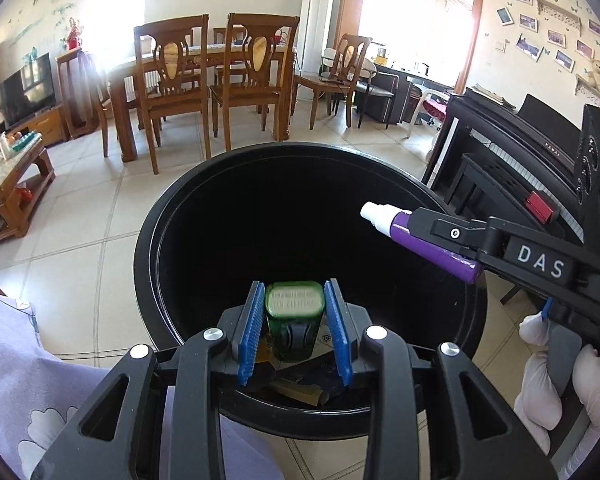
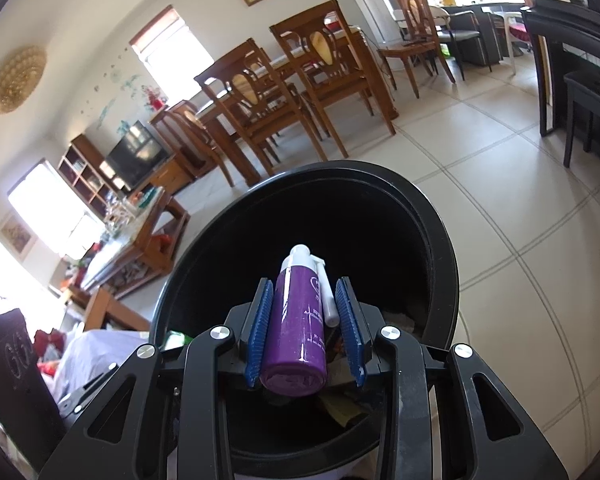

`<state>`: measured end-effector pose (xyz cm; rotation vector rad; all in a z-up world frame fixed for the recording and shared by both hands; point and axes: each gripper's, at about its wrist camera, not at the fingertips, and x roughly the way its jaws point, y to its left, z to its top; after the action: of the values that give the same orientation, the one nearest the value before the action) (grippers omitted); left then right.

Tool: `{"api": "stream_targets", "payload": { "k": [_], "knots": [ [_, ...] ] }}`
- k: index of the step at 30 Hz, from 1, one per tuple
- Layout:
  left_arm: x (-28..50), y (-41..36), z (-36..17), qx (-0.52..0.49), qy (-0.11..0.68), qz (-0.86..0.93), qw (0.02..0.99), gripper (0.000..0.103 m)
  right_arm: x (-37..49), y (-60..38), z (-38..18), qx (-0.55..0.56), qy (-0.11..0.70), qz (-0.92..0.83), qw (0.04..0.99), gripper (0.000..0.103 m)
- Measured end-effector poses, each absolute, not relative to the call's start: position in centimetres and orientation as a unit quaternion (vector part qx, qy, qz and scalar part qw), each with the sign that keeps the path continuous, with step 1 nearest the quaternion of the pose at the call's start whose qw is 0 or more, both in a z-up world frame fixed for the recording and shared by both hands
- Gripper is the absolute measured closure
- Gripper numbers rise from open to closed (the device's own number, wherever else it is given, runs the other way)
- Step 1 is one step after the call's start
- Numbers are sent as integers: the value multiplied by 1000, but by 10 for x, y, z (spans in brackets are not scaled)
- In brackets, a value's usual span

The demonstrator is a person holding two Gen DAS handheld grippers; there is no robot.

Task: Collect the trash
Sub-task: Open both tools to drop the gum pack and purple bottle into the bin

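Left wrist view, from left to right: a lilac flowered sleeve [image 1: 40,380] fills the lower left corner, and beyond it a wooden counter [image 1: 8,184] with clutter stands on the tiled floor [image 1: 80,248]. In the middle sits a round black bin [image 1: 148,248], its mouth dark, with brown and yellowish scraps [image 1: 296,390] lying inside at the near edge. The left gripper [image 1: 294,332] hangs over that near rim, its blue-padded jaws pinching a small green bottle [image 1: 294,312] whose base faces the camera. To the right, the right gripper [image 1: 440,236] reaches in over the bin's right rim, its jaws clamped on a purple spray bottle [image 1: 424,244] whose white nozzle points toward the bin's centre. A white-gloved hand [image 1: 552,376] grips its handle at the far right, with a black piano [image 1: 520,152] behind.

Right wrist view, from left to right: the counter [image 2: 140,236] and a TV [image 2: 138,156] stand at the left, dining chairs [image 2: 284,92] farther back. The bin [image 2: 444,264] lies directly below, and the spray bottle [image 2: 296,328] sits between the blue pads above its opening, nozzle pointing away, both pads pressed to its sides.
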<state>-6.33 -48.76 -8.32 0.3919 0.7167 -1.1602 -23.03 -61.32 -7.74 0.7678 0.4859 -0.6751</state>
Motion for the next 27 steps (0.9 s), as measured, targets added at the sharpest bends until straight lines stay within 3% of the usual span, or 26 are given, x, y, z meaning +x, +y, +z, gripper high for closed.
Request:
{"api": "stream_targets", "payload": {
  "k": [4,14,18,21,24,27],
  "knots": [
    [-66,-488,-82,183,325,-531,761,70,-230,-612,-79,373,227,-322,840,69],
    [-67,-478,-78,182,319,-529,765,69,-230,-605,-78,378,213,-318,843,54],
    [-66,-458,-69,174,307,-518,779,47,-228,-597,-73,369,206,-308,852,49],
    [-62,-431,-57,162,295,-507,793,43,-221,-586,-67,351,197,-298,865,45],
    [-52,-393,-43,153,280,-478,818,27,-211,-564,-58,311,191,-280,888,41],
    [-39,-347,-32,141,271,-439,845,20,-194,-536,-48,267,195,-255,909,37]
  ]
}}
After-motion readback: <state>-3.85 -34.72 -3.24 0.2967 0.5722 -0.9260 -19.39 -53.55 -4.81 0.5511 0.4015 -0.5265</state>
